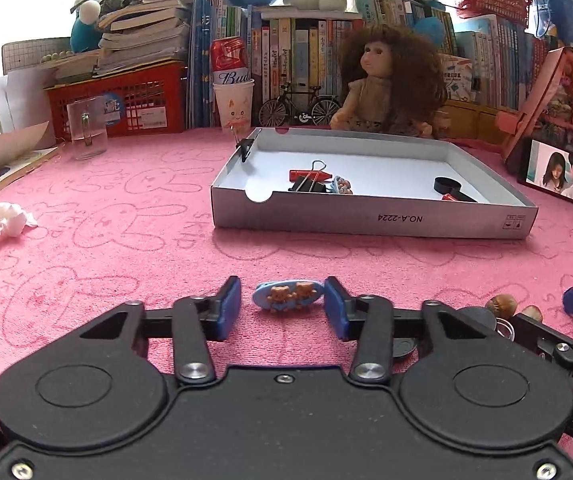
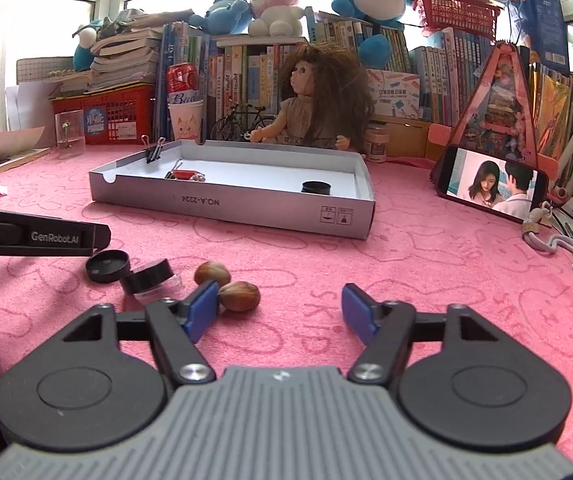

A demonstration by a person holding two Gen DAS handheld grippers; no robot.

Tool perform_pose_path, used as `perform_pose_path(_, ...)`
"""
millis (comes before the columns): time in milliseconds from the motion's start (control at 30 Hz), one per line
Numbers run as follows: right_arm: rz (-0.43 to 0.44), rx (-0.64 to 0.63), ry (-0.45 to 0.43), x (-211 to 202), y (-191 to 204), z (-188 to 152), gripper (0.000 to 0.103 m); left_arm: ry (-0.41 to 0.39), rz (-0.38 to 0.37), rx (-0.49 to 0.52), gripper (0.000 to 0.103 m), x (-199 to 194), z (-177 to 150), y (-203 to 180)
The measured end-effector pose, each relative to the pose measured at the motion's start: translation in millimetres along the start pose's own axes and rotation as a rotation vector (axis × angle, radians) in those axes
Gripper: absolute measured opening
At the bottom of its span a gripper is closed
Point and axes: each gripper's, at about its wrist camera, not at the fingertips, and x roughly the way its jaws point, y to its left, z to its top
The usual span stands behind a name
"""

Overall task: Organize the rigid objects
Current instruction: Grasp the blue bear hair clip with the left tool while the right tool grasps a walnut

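A small blue hair clip [image 1: 288, 296] with two bear figures lies on the pink cloth between the blue pads of my left gripper [image 1: 282, 286]. A gap shows at the left pad, so the jaws stand open around it. Beyond it sits a shallow grey cardboard box [image 1: 366, 220] holding binder clips [image 1: 310, 184], a red piece and a black lid [image 1: 448, 186]. My right gripper [image 2: 279, 289] is open over the cloth. Its left pad [image 2: 202, 308] is beside a brown nut [image 2: 239, 296], with a second nut [image 2: 212, 273] just behind. A black lid [image 2: 108, 266] and a small capped jar [image 2: 152, 278] lie to their left.
The box [image 2: 246, 204] has a binder clip [image 2: 154, 152] on its far left rim. A propped phone [image 2: 490, 186] stands at right, a doll [image 2: 318, 96] behind the box, a glass cup [image 1: 86, 128] and crumpled tissue [image 1: 0, 222] at left. Books and baskets line the back.
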Motion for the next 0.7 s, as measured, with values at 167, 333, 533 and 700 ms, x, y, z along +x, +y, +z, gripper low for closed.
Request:
perform_pose_path(167, 0.027, -0.016, -0.003, -2, 5, 0, 0.051, -0.006, -0.025, 0.001, 0.036, -1, 0, 4)
perform_pose_path(333, 0.049, -0.035, -0.003, -2, 10, 1, 0.031, -0.003, -0.04, -0.004, 0.036, -2, 3, 9)
perform_pose_path(533, 0.051, -0.019, -0.004, -3, 10, 3, 0.025, -0.005, -0.042, -0.008, 0.036, -2, 6, 11)
perform_pose_path(700, 0.05, 0.006, -0.009, -2, 4, 7, 0.025, -0.007, -0.042, -0.006, 0.036, 0, 11, 13)
